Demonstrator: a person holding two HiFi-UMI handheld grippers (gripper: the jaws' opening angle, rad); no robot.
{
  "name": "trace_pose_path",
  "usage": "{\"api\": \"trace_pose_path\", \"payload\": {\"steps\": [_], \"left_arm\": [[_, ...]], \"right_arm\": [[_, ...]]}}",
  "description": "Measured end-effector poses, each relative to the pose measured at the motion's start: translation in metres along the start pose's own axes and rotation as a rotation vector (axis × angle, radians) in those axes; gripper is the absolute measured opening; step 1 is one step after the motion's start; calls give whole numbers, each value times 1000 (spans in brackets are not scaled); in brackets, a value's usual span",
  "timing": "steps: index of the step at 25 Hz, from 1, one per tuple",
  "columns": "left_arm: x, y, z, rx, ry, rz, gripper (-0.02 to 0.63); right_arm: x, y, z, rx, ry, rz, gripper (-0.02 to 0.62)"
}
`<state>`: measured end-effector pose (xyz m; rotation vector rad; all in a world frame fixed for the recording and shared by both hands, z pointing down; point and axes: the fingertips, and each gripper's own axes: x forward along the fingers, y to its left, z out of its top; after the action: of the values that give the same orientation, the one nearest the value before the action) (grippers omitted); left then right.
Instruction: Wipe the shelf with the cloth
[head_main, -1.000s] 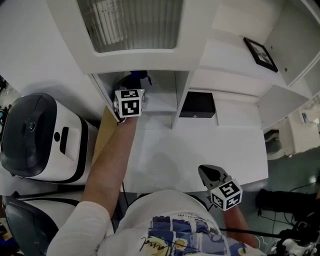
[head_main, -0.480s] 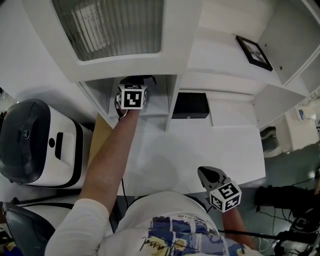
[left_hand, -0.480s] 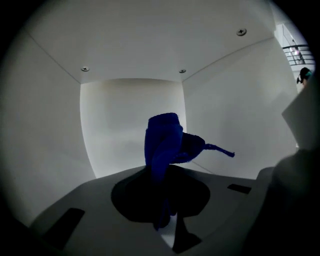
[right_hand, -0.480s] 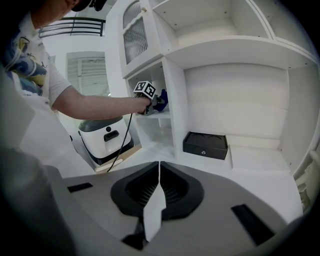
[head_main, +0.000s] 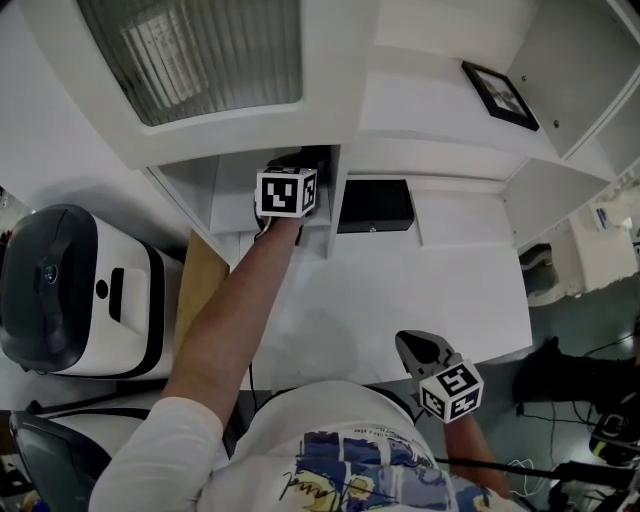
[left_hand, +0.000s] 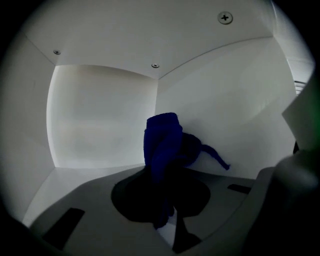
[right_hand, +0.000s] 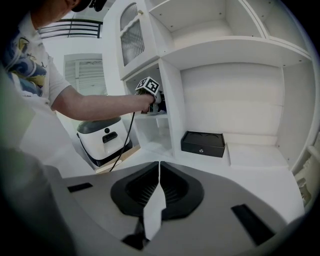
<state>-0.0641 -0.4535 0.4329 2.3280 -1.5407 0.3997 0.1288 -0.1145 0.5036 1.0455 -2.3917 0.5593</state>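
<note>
Left gripper (left_hand: 165, 212), jaws clenched on the blue cloth (left_hand: 162, 142), holds it inside the shelf (left_hand: 70, 175) for wiping; right gripper (right_hand: 152, 210) hangs idle, jaws closed on nothing.

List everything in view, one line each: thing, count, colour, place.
cloth: one, blue, inside a shelf compartment, clamped in the left tool
shelf unit: one, white, open compartments, straight ahead
glass door: one, white frame with ribbed pane, above the cloth's compartment
box: one, black, in the bay right of the cloth's compartment
picture frame: one, black, upper shelf at right
appliance: one, white with black top, left of the shelf unit
left tool: one, grey, shut on the cloth, inside the compartment
right tool: one, grey, shut and empty, low by the person's body
left arm: one, reaching into the compartment
</note>
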Motion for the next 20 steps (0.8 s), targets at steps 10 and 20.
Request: {"api": "trace_pose_path", "payload": {"steps": [10, 20], "left_arm": [[-50, 32, 12, 70, -30, 75, 55], [-105, 104, -4, 76, -14, 236, 55]], "right_arm": [[13, 19, 6, -21, -28, 55, 31], [39, 55, 16, -85, -16, 160, 31]]}}
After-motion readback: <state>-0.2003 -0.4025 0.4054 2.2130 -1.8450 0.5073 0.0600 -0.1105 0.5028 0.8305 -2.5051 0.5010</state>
